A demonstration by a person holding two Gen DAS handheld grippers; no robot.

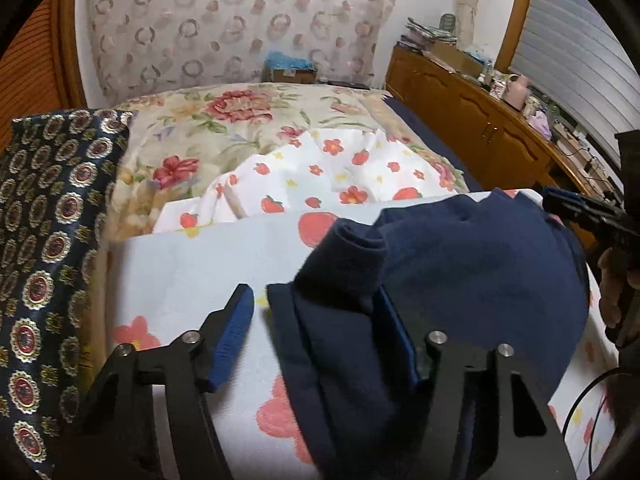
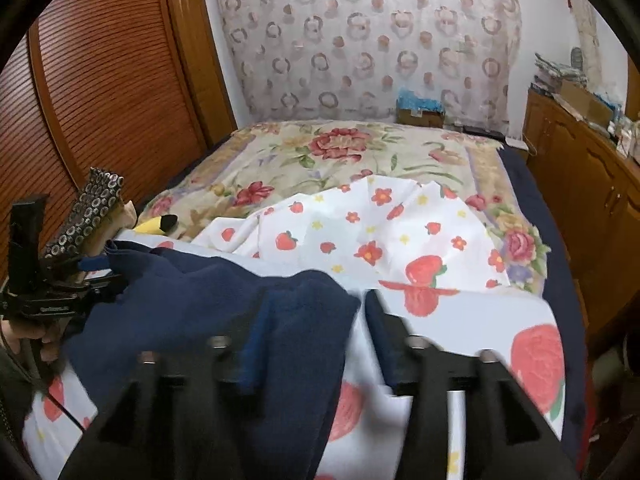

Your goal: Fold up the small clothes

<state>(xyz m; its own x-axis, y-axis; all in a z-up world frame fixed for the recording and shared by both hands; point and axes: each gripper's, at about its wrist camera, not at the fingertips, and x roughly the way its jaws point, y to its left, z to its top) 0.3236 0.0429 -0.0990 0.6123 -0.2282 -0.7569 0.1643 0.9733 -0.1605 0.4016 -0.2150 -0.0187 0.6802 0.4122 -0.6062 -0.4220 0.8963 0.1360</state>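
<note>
Both claws, left claw (image 1: 320,320) and right claw (image 2: 312,340), are sitting spread apart around the soft, bunched navy fleece garment (image 1: 480,272) lying on the strawberry-print sheet (image 1: 192,272).

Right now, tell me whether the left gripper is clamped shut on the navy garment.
No: the left gripper is open, with the navy garment lying loosely between its fingers.

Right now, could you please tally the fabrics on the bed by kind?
Navy garment: 1
Strawberry-print sheet: 1
Floral blanket: 1
Medallion-print cloth: 1
Total: 4
</note>
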